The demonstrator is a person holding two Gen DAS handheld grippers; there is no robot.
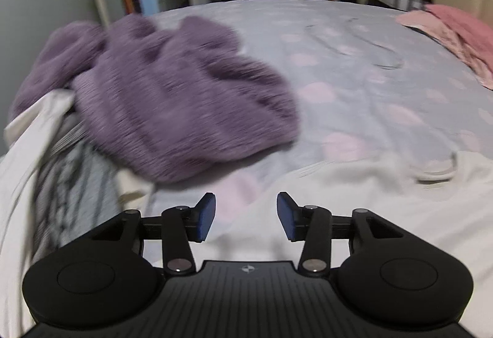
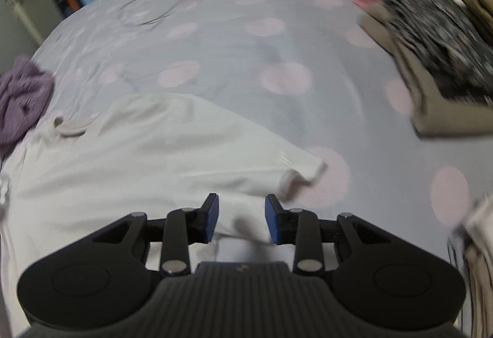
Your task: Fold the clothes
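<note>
Both grippers, left gripper (image 1: 246, 216) and right gripper (image 2: 242, 217), I read with jaws apart, nothing pinched. White shirt (image 2: 138, 159) lies flat at the bed (image 2: 246, 60) near edge; purple sweater (image 1: 172, 97) is bunched at its left edge.

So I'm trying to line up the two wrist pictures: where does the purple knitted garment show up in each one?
Left wrist view: the purple knitted garment fills the left-centre, crumpled on the bed, overlapping a pile of pale and striped clothes.
Right wrist view: only a part of it shows at the far left edge, beside the white T-shirt.
Shared landmark: the grey bedspread with pink dots, with the white T-shirt laid on it.
</note>
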